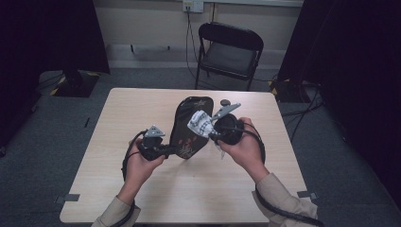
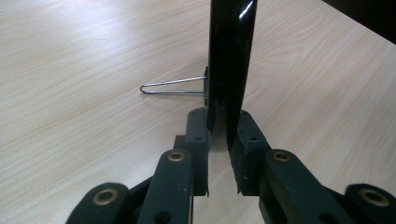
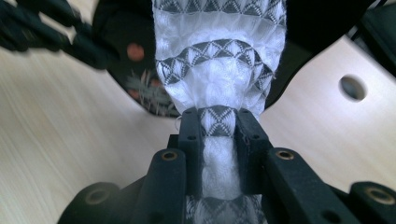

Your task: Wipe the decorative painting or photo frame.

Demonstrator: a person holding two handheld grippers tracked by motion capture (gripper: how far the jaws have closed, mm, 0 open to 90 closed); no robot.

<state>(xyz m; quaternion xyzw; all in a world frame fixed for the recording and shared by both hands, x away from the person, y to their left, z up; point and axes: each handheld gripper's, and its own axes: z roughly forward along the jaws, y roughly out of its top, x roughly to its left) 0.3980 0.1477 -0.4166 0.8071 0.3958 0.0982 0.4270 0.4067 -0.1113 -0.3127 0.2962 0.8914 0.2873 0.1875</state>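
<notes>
A glossy black oval panel (image 1: 189, 116) with red flower decoration stands tilted on the table, propped by a thin wire stand (image 2: 173, 86). My left gripper (image 1: 175, 150) is shut on its lower edge; in the left gripper view the black panel (image 2: 229, 70) runs up from between the pads of my left gripper (image 2: 223, 126). My right gripper (image 1: 211, 133) is shut on a white cloth (image 1: 198, 122) with grey triangle bands, held against the panel's face. Seen along my right gripper (image 3: 219, 119), the cloth (image 3: 217, 56) spreads over the dark panel (image 3: 144, 79).
The pale wooden table (image 1: 142, 109) carries a small dark round thing (image 1: 225, 102) beyond the panel, which is also the round thing (image 3: 353, 87) in the right gripper view. A black folding chair (image 1: 229, 49) stands behind the table. Dark curtains hang at both sides.
</notes>
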